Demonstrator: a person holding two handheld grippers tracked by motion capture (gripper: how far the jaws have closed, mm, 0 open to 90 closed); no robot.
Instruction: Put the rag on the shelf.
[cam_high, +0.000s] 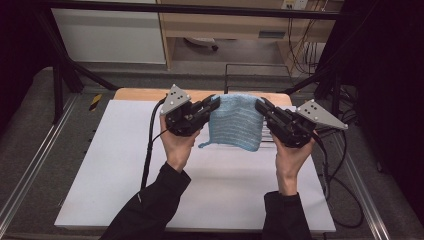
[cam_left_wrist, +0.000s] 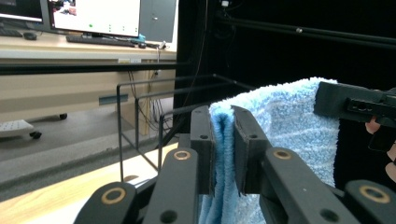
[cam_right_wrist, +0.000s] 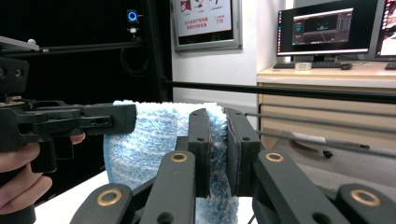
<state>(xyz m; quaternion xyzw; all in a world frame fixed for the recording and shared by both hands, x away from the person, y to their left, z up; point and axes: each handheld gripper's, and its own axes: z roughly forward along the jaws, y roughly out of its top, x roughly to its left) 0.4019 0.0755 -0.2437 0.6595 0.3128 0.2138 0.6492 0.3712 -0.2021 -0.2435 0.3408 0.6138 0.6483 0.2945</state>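
above the bench (cam_high: 125, 165), toward 12 o'clock of its white top, a blue towel (cam_high: 235, 122) hangs spread between both grippers. the left gripper (cam_high: 212, 102) is clenched on its 9 o'clock top corner, the right gripper (cam_high: 260, 106) on the 3 o'clock one. held apart like this, the towel likely stays flat and clear of the bench for draping on the wire rack (cam_high: 250, 75) behind.

Light blue towel (cam_high: 235, 122) with faint paler stripes, fluffy blue pile; black left gripper (cam_high: 209, 104) and black right gripper (cam_high: 261, 106), grey plates on top; white mat (cam_high: 120, 165) on pale wood table (cam_high: 140, 94); black sleeves (cam_high: 150, 210).
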